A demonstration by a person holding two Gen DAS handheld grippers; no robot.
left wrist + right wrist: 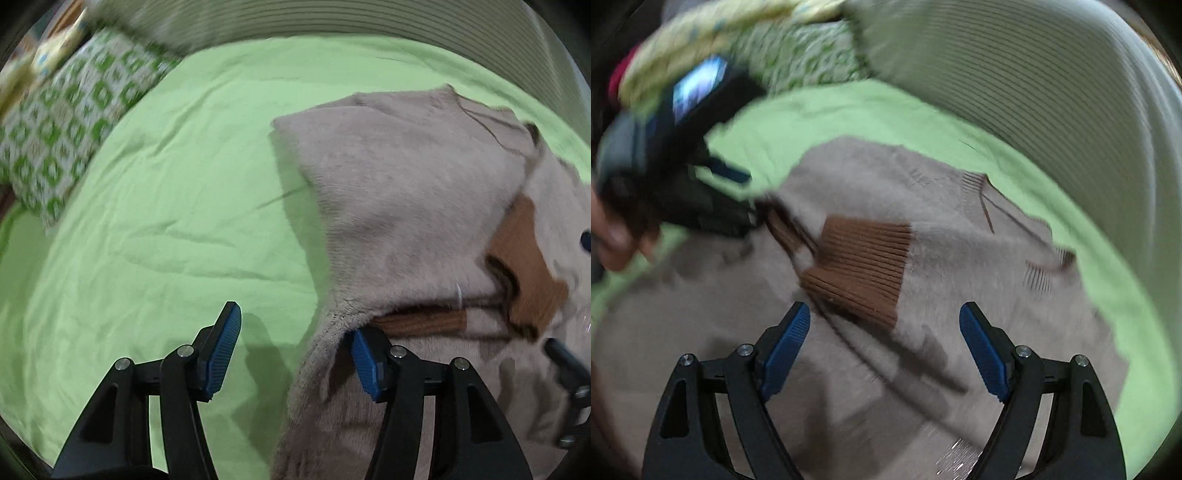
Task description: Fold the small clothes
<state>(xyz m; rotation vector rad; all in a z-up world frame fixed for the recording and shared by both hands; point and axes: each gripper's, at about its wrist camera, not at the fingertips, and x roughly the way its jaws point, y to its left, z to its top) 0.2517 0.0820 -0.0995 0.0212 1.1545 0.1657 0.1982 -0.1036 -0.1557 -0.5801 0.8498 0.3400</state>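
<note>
I see a fuzzy beige sweater (399, 192) lying on the light green sheet (166, 221). It has brown ribbed cuffs (864, 273), and one sleeve is folded over its middle.

My left gripper (291, 350) is spread wide. Nothing is pinched in it. One blue pad hangs over the bare sheet. The other blue pad sits right at the sweater's edge, and a bit of the fuzzy cloth hides its tip. I cannot tell if that pad touches the cloth.

My right gripper (886, 350) is spread wide too, and it holds nothing. It hangs over the sweater, with the brown cuffs just past its pads.

From the right camera I see the left gripper in the person's hand (617, 236), low by the sweater's far side. That view is blurry.

A pillow (70, 122) with green and white squares lies at the far left of the sheet, well apart from the sweater. A striped grey cushion (1015, 85) stands along the back edge. Some yellow cloth (51, 55) lies behind the pillow.
</note>
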